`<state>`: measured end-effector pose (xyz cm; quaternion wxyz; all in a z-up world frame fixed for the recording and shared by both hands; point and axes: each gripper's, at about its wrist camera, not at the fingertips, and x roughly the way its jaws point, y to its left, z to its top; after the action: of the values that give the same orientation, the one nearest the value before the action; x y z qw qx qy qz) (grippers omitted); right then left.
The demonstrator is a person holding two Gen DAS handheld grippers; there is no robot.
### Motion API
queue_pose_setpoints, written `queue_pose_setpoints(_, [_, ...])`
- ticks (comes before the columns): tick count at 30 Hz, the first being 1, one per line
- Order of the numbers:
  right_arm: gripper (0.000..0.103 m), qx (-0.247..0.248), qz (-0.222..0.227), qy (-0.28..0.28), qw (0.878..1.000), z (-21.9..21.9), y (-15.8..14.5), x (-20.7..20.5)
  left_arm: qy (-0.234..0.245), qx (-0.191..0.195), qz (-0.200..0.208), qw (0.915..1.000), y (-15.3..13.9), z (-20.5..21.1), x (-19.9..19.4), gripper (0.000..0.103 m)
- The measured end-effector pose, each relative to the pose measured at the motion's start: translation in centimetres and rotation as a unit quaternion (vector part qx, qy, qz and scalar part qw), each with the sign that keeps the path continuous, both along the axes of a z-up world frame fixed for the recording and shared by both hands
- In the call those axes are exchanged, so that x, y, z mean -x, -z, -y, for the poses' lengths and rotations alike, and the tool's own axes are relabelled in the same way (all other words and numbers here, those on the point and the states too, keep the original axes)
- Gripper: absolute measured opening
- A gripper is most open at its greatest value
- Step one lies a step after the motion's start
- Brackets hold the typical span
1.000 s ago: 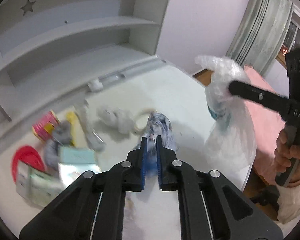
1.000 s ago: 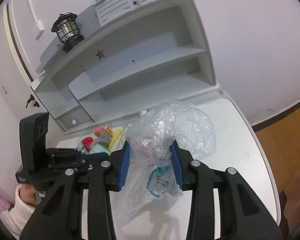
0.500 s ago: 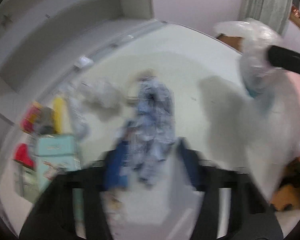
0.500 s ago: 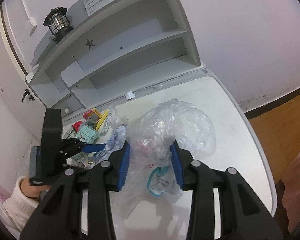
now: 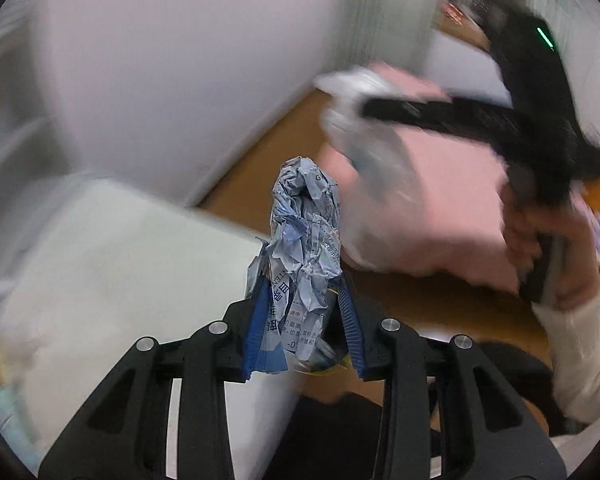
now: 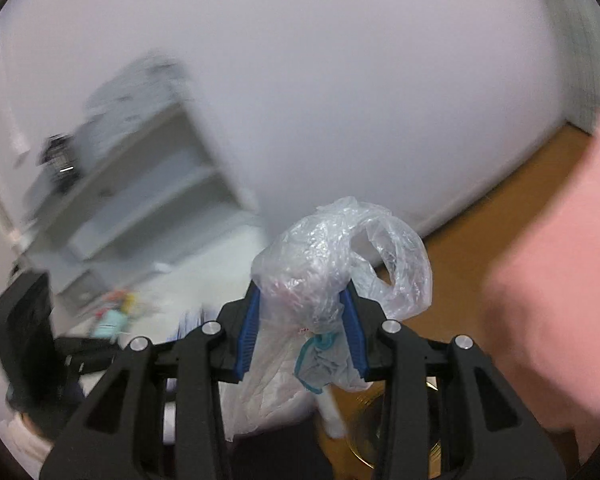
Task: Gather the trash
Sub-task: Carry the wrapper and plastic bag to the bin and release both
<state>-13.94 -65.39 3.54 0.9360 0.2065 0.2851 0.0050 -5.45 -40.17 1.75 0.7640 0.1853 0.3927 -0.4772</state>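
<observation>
My left gripper (image 5: pixel 302 292) is shut on a crumpled blue-and-white printed paper (image 5: pixel 304 232) and holds it in the air past the white desk's right edge (image 5: pixel 204 216). My right gripper (image 6: pixel 302 296) is shut on the bunched neck of a clear plastic trash bag (image 6: pixel 336 248), which hangs below the fingers with teal and white trash inside. In the left wrist view the right gripper (image 5: pixel 480 116) and the bag (image 5: pixel 364 120) sit to the upper right, blurred. In the right wrist view the left gripper's body (image 6: pixel 24 340) is at the lower left.
A pink bed (image 6: pixel 552 264) lies to the right over a wooden floor (image 6: pixel 460 232). A grey shelf unit (image 6: pixel 140 184) stands behind the desk. Coloured items (image 6: pixel 116 312) lie blurred on the desk. A round gold-rimmed object (image 6: pixel 380 440) sits on the floor below the bag.
My left gripper opened, closed on the crumpled paper, lifted it off the desk and swung right toward the bag. My right gripper with the bag swung right, off the desk edge.
</observation>
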Motion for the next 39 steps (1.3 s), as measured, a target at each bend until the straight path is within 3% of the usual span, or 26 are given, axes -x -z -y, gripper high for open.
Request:
queue_pose_setpoints(4, [0.038, -0.006, -0.103, 0.065, 0.993, 5.8, 8.3, 2.8, 0.084, -0.07, -0.039, 0.9933, 7.1, 8.1, 4.0, 0.034])
queue_pose_setpoints(6, [0.038, -0.061, -0.16, 0.072, 0.983, 8.3, 14.3, 3.3, 0.094, -0.119, -0.05, 0.9871, 11.9, 10.8, 4.6, 0.034])
queue_pose_setpoints(8, [0.038, -0.103, -0.209, 0.074, 0.97, 10.1, 20.0, 3.1, 0.078, -0.166, -0.094, 0.9784, 17.6, 12.6, 3.6, 0.034])
queue_pose_setpoints(10, [0.038, -0.151, -0.266, 0.071, 0.949, 10.7, 26.6, 2.1, 0.03, -0.207, -0.17, 0.9631, 23.8, 13.3, 0.5, 0.034])
queue_pose_setpoints(12, [0.038, -0.199, -0.322, 0.053, 0.924, 10.0, 32.9, 0.6, -0.02, -0.25, -0.199, 0.9474, 29.4, 13.6, -2.5, 0.034])
queue_pose_setpoints(14, [0.038, -0.206, -0.354, 0.036, 0.912, 8.7, 37.3, -1.5, -0.045, -0.27, -0.208, 0.9392, 32.5, 13.8, -4.1, 0.034])
queue_pose_setpoints(16, [0.038, -0.215, -0.367, 0.032, 0.905, 8.1, 39.7, -2.8, -0.079, -0.273, -0.244, 0.9272, 34.8, 13.6, -5.5, 0.034])
queue_pose_setpoints(18, [0.038, -0.241, -0.367, 0.039, 0.897, 8.2, 41.8, -4.0, -0.092, -0.274, -0.25, 0.9241, 35.5, 13.6, -5.5, 0.034])
queue_pose_setpoints(23, [0.038, -0.277, -0.352, 0.061, 0.892, 8.3, 43.3, -5.2, -0.104, -0.276, -0.253, 0.9216, 35.7, 14.0, -5.7, 0.034])
queue_pose_setpoints(25, [0.045, -0.282, -0.349, 0.062, 0.892, 8.6, 43.2, -5.1, -0.103, -0.273, -0.248, 0.9238, 36.2, 14.2, -6.3, 0.036])
queue_pose_setpoints(26, [0.051, -0.285, -0.349, 0.058, 0.891, 8.7, 43.1, -5.2, -0.102, -0.268, -0.243, 0.9267, 35.8, 14.6, -5.8, 0.043])
queue_pose_setpoints(27, [0.07, -0.286, -0.353, 0.055, 0.889, 8.9, 43.0, -5.4, -0.104, -0.265, -0.238, 0.9288, 34.9, 15.2, -5.2, 0.052])
queue_pose_setpoints(28, [0.079, -0.284, -0.355, 0.058, 0.889, 8.9, 42.7, -5.3, -0.105, -0.257, -0.231, 0.9323, 34.6, 15.4, -5.0, 0.073])
queue_pose_setpoints(29, [0.079, -0.281, -0.349, 0.063, 0.892, 9.3, 42.2, -5.1, -0.103, -0.249, -0.227, 0.9357, 33.9, 15.3, -4.5, 0.087])
queue_pose_setpoints(31, [0.079, -0.278, -0.335, 0.072, 0.897, 10.5, 41.0, -4.4, -0.091, -0.233, -0.225, 0.9416, 33.5, 15.5, -4.5, 0.087])
queue_pose_setpoints(34, [0.079, -0.273, -0.307, 0.092, 0.907, 12.9, 37.8, -2.4, -0.074, -0.213, -0.228, 0.9472, 32.0, 15.9, -3.2, 0.087])
queue_pose_setpoints(35, [0.079, -0.251, -0.294, 0.105, 0.916, 13.8, 35.6, -1.4, -0.063, -0.199, -0.222, 0.9524, 30.7, 16.2, -2.3, 0.087])
queue_pose_setpoints(37, [0.079, -0.209, -0.27, 0.127, 0.931, 14.6, 31.8, 0.1, -0.02, -0.161, -0.198, 0.9666, 26.9, 16.7, 0.3, 0.087])
queue_pose_setpoints(39, [0.079, -0.133, -0.225, 0.164, 0.951, 15.4, 25.7, 2.4, 0.032, -0.119, -0.175, 0.9769, 22.0, 16.9, 3.3, 0.087])
